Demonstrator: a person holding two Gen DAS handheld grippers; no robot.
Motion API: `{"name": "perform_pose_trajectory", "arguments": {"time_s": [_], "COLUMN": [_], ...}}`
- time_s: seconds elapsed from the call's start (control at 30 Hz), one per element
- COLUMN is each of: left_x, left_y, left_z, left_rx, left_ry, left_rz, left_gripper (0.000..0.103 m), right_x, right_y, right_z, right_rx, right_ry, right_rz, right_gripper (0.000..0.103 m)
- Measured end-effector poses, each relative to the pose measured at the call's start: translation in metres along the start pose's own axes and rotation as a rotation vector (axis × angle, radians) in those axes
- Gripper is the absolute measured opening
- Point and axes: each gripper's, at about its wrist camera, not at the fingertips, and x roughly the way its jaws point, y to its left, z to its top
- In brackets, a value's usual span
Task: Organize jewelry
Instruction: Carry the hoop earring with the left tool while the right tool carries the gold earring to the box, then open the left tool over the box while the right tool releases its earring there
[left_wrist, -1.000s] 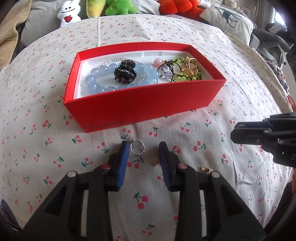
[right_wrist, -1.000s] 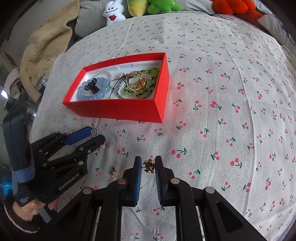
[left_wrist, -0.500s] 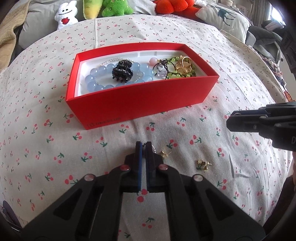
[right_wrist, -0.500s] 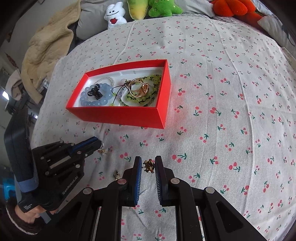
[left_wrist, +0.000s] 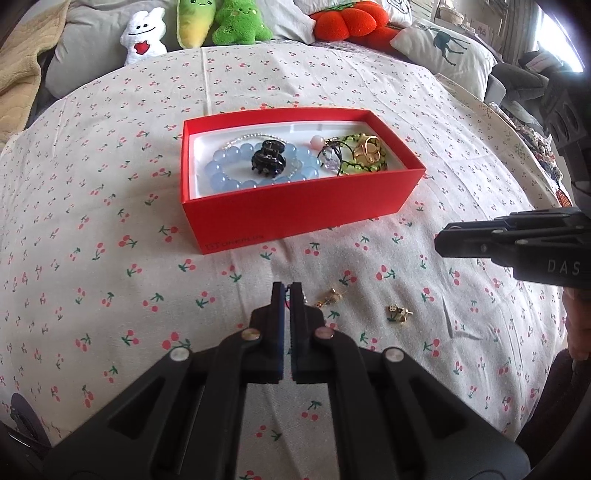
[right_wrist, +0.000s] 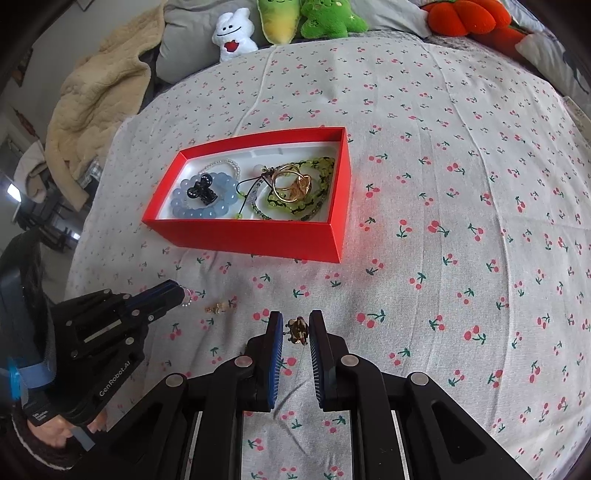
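A cherry-print cloth (right_wrist: 443, 184) covers the bed, plush toys (right_wrist: 236, 31) lined up at twelve o'clock. At nine o'clock in the right wrist view, the left gripper (right_wrist: 183, 295) is clenched on a small beaded ring (right_wrist: 188, 300). The glossy red box (right_wrist: 251, 236), centre, holds a blue bead bracelet (right_wrist: 184, 206), a black claw clip (right_wrist: 201, 192) and gold rings (right_wrist: 291, 184). At six o'clock the right gripper (right_wrist: 296, 330) pinches a gold earring (right_wrist: 296, 329).
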Motion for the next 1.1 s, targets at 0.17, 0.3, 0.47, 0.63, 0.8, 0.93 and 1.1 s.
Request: {"name": "perform_pose_trajectory", "arguments": {"time_s": [0.17,0.3,0.47,0.63,0.8,0.93,1.1], "left_x": [-0.011,-0.023,-0.025,-0.012,0.005,0.012,0.014], "left_y": [0.006,0.011,0.018,0.027,0.03,0.033,0.033], "left_z": [0.008,0.023,0.045,0.063,0.067,0.069,0.071], "left_rx": [-0.024,-0.046,-0.06,-0.086,-0.099,-0.103,-0.105], "left_ry": [-0.031,-0.076,-0.114,-0.112,-0.081,-0.071,-0.066], "left_rz": [-0.004,-0.01,-0.002,-0.017,-0.026,-0.036,-0.041], "left_gripper": [0.003,0.003,0.003,0.003,0.003,0.003,0.003], "right_x": [-0.003,-0.011,-0.018,-0.01,0.011,0.024,0.028], "right_y": [0.0,-0.001,-0.001,0.0,-0.003,-0.004,-0.002], "right_z": [0.001,0.007,0.026,0.048,0.063,0.07,0.073], "right_rx": [0.0,0.003,0.015,0.044,0.103,0.127,0.118], "right_ry": [-0.01,-0.04,-0.088,-0.102,-0.07,-0.052,-0.048], "right_rz": [0.005,0.015,0.047,0.117,0.161,0.16,0.149], "right_gripper": [0.015,0.015,0.015,0.015,0.015,0.015,0.015]}}
